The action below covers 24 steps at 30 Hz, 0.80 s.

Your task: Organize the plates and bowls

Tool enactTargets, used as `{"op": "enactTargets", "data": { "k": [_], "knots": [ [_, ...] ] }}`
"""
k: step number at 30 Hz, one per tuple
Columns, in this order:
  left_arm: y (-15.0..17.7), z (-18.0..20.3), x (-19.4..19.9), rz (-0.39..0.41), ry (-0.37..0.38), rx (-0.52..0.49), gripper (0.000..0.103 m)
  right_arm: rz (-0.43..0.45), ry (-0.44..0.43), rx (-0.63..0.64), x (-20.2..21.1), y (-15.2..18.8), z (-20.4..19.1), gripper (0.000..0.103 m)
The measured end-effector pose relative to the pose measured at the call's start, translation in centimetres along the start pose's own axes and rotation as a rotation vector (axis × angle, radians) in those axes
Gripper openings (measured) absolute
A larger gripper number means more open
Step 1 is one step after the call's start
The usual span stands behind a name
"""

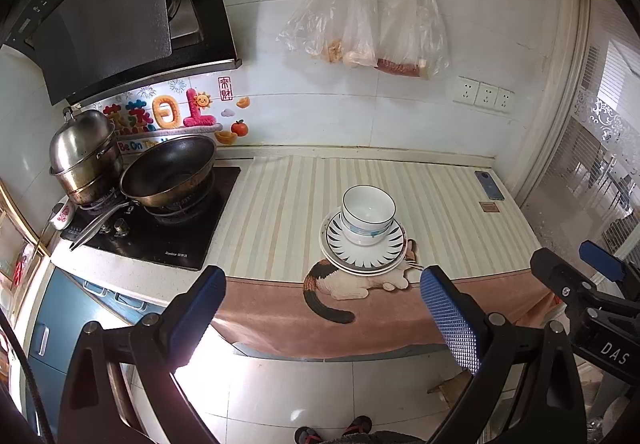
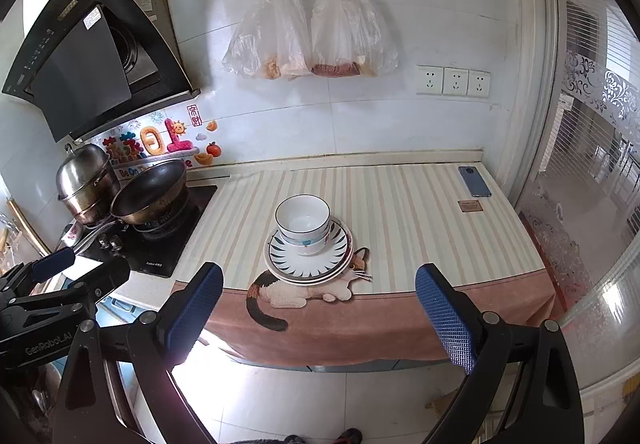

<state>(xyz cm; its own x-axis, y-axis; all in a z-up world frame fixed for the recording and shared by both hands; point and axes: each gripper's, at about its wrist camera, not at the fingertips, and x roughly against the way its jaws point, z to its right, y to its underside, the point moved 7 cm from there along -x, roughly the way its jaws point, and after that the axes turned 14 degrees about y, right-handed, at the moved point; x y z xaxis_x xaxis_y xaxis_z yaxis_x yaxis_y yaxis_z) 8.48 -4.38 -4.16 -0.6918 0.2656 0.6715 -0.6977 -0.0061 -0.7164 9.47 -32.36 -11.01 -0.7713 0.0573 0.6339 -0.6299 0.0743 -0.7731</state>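
White bowls (image 1: 368, 214) (image 2: 303, 224) with dark rims are nested and stand on a stack of plates (image 1: 362, 250) (image 2: 308, 258) with a dark leaf pattern, on the striped cloth near the counter's front edge. My left gripper (image 1: 320, 308) is open and empty, held off the counter in front of the stack. My right gripper (image 2: 318, 308) is open and empty, also back from the counter and facing the stack. Each gripper shows at the edge of the other's view.
A gas stove (image 1: 160, 220) with a dark wok (image 1: 170, 174) and a steel pot (image 1: 84, 156) stands at the left. A phone (image 2: 474, 181) lies at the counter's back right. Plastic bags (image 2: 312, 32) hang on the wall. A glass door (image 2: 580, 204) is to the right.
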Motion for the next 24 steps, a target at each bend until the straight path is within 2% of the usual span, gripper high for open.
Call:
{"op": "enactTargets", "data": {
  "k": [24],
  "knots": [
    [0.13, 0.11, 0.91, 0.01, -0.004, 0.014, 0.1, 0.001, -0.002, 0.009, -0.14, -0.08, -0.39, 0.099]
  ]
}}
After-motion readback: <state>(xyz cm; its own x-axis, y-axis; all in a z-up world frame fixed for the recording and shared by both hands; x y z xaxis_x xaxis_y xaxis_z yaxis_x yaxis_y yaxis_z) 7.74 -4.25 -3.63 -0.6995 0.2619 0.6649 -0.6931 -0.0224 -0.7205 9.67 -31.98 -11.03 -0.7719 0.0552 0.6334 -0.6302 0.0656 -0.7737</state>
